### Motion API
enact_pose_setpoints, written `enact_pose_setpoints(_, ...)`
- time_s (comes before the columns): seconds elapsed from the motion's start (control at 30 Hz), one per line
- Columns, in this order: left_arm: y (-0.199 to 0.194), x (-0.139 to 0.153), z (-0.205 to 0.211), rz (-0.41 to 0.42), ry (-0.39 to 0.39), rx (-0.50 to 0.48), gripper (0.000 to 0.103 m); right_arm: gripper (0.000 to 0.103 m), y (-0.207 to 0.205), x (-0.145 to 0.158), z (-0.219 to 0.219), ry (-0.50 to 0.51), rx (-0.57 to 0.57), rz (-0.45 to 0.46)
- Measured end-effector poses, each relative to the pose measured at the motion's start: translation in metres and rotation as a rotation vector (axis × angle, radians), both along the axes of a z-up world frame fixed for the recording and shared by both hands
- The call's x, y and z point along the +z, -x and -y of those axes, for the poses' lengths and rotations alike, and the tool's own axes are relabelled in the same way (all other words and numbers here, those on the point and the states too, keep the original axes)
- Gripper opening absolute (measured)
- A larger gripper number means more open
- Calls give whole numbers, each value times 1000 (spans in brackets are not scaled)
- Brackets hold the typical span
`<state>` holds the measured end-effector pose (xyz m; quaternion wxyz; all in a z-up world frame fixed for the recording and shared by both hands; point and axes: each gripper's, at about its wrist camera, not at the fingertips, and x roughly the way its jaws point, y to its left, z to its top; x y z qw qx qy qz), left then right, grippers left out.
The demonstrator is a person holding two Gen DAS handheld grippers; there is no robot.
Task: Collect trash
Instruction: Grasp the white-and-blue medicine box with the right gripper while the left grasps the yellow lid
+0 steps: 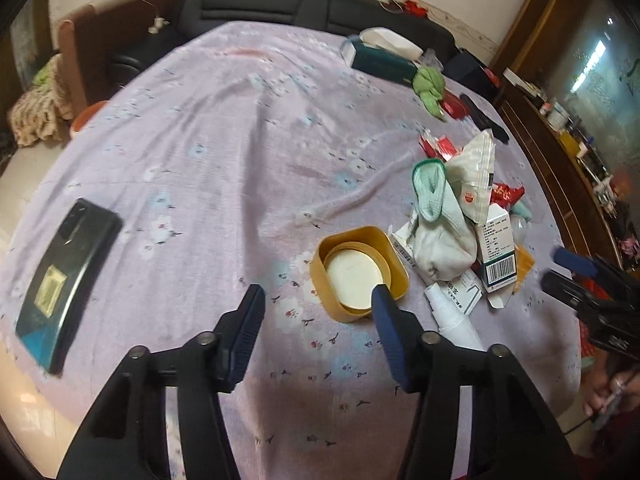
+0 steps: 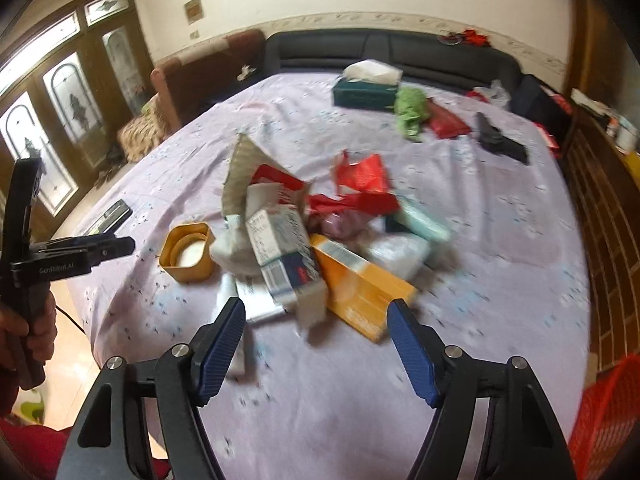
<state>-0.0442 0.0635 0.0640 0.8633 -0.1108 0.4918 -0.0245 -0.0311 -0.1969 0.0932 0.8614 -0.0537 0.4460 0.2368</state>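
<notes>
Currently, by label:
Left gripper: held with jaws spread wide, nothing between them, just above the tablecloth beside the yellow tin.
Right gripper: likewise released, empty, poised in front of the trash pile.
Trash pile: boxes, wrappers and an orange carton are heaped right of the tin.
Red basket: seen at the table's right edge.

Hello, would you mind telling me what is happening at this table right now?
A person holds a gripper in each hand over a table with a lilac flowered cloth, collecting trash. Both the left gripper and the right gripper are open and hold nothing. A heap of boxes and wrappers lies in front of the right gripper, beside a yellow tin near the left one. A red basket shows at the table's edge.
</notes>
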Motion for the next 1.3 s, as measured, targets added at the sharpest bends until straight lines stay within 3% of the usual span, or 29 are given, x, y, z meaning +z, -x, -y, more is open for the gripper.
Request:
enact_pose_setpoints(0.17,-18,-10,1,-41,32,-41,53,71,-29,-19,-32,16,15,-50)
enact_pose_setpoints(0.3,-33,-20,5,-80,32,-75,52,68,-38,-31,-50,106,1,-41)
enact_pose_setpoints(0.4,-42,-30,11,-105,29,-113,52,57,-43,-40,-57,139,-21,-69)
enact_pose_setpoints(0.47,-46,-35,16,-119,9,-137,32,50,-43,-42,-58,151,-35,-74)
enact_pose_setpoints(0.5,-49,-39,19,-132,6,-150,29,49,-42,-41,-57,146,-44,-76)
enact_pose_setpoints(0.53,-51,-42,19,-137,6,-151,22,40,-41,-39,-55,138,-51,-78)
enact_pose_setpoints(0.63,-52,-44,18,-137,13,-151,7,40,-35,-30,-50,119,-78,-75)
enact_pose_setpoints(1.07,-29,-1,25,21,-23,-215,5,39,0,8,-8,-58,-221,-105)
enact_pose_setpoints(1.3,-15,25,55,122,-35,-320,5,39,24,13,20,-95,-327,-129)
